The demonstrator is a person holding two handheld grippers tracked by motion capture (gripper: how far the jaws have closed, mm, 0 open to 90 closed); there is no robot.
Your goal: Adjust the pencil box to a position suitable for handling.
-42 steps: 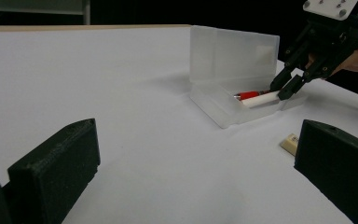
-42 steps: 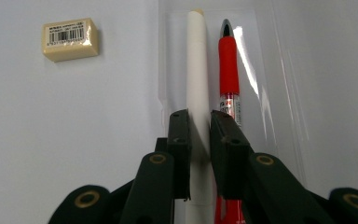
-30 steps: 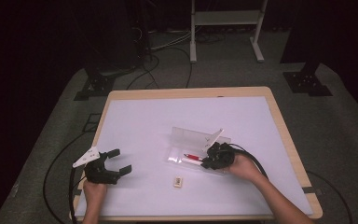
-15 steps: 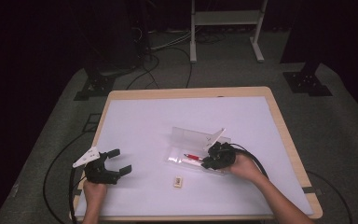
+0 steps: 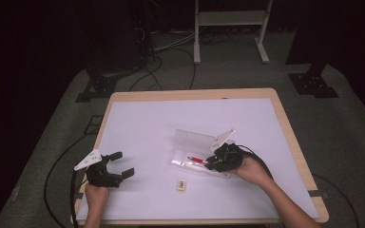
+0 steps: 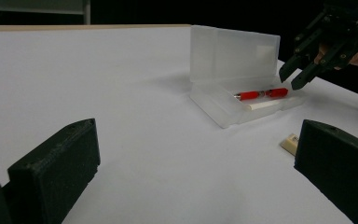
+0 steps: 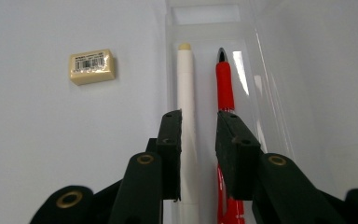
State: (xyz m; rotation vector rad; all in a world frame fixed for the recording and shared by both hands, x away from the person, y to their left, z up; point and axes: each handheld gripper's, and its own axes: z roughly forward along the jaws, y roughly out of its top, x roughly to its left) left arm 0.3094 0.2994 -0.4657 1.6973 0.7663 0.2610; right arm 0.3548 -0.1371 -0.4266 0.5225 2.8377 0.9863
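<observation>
Right claw (image 5: 215, 161) sits over the near-right end of the clear plastic case (image 5: 199, 147), tips aimed down into the open tray. Its jaws have just been opening, and in the right gripper view they stand slightly parted with a narrow gap between them, pinching nothing. Under that gap lie two things side by side along the tray: a white pen (image 7: 186, 88) under the left jaw and a red pen (image 7: 224, 84) under the right jaw. From this angle I cannot tell whether the pads touch either one.

In the left gripper view the case's lid (image 6: 235, 53) stands upright at the far edge of the tray, hinged open, and the red pen lies just behind the white one inside, with the right claw's tips hovering at the tray's right end.

A small cream eraser (image 5: 182, 184) with a barcode label lies flat on the white surface (image 5: 161, 118), outside the case, just near-left of it and apart from it.

Over on the left, the left claw (image 5: 122, 164) is held low above the near-left part of the surface, well apart from the case. Its jaws are spread wide with nothing between them, and they point right toward the case and the eraser. The person's hand (image 5: 96, 197) grips it from the near edge.
</observation>
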